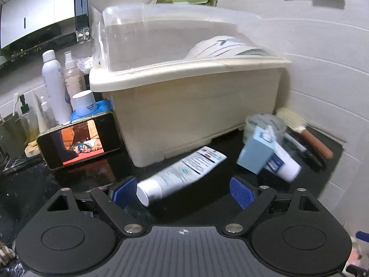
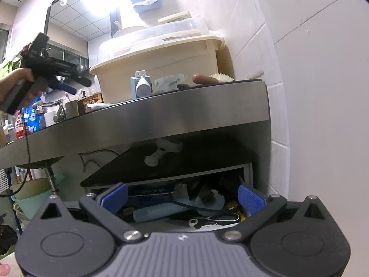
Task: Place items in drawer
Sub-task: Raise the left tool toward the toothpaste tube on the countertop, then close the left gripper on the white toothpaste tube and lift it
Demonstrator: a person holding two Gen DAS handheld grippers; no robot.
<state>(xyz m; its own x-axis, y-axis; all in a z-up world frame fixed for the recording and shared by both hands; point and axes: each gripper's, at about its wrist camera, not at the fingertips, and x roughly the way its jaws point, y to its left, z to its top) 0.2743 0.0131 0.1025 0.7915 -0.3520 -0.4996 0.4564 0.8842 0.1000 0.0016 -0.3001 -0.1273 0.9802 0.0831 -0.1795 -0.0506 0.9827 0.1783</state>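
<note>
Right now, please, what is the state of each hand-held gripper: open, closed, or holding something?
Left hand-held gripper: open, holding nothing, white tube lying between its fingers.
Right hand-held gripper: open, holding nothing.

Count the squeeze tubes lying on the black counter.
2: white tube between the left gripper's open fingers; another farther right, under the blue box. More may be hidden.

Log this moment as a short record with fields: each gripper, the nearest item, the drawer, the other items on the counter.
left gripper: open, cap of the white tube between its fingers
right gripper: open, empty, over the drawer
drawer: open, already cluttered
other items on counter: blue box, small tube, brush, tape roll
beside them: cream bin, phone
</note>
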